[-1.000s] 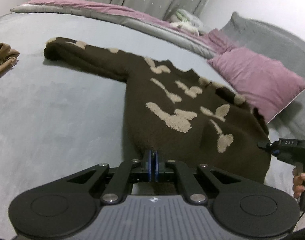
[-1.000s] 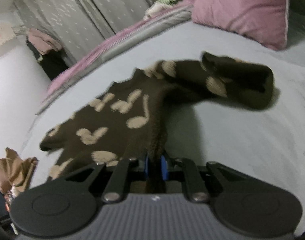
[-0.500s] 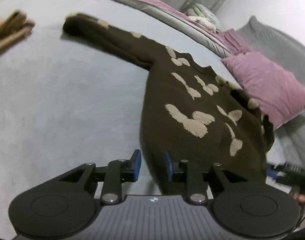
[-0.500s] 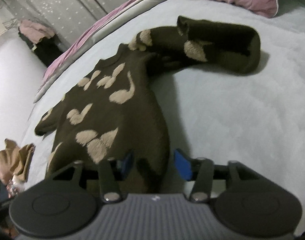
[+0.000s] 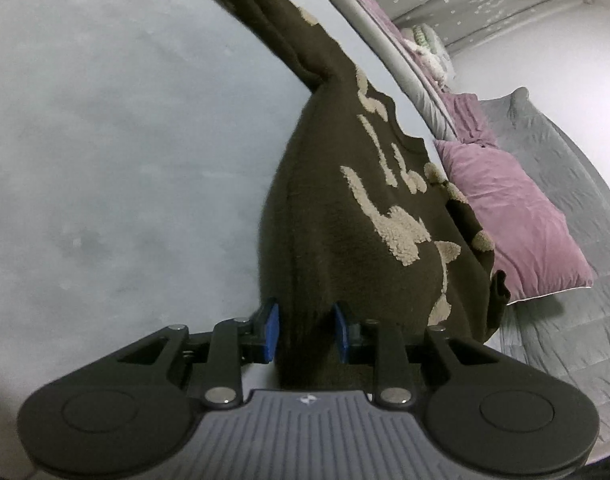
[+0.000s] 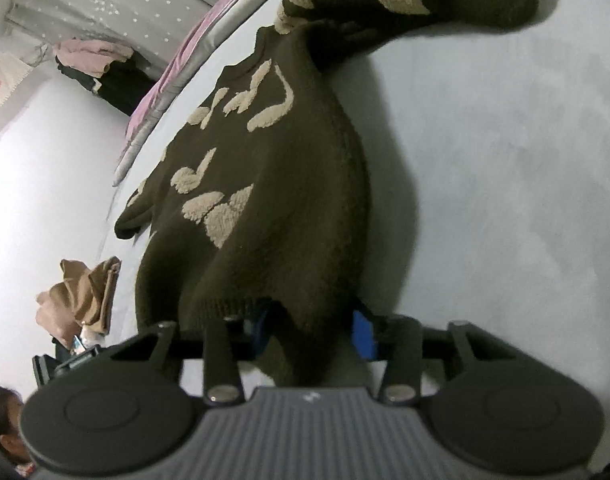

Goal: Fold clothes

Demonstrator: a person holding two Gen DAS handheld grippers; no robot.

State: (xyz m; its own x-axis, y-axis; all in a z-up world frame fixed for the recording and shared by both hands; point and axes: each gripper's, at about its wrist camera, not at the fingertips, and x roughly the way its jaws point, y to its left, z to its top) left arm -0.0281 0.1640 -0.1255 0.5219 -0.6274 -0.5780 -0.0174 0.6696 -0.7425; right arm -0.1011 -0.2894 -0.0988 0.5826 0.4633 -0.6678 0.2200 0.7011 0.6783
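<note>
- Left gripper is sitting apart astride the sweater hem, unclamped.
- Right gripper is closing around the hem corner.
- Sweater's long axis is running toward the frame top.

Dim indoor light, soft shadows, strong fisheye distortion, slight blur

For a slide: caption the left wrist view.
Left gripper open astride the brown sweater's hem on a grey bed.

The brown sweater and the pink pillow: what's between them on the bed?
Nothing: in the left wrist view the brown sweater sleeve edge meets the pink pillow.
</note>
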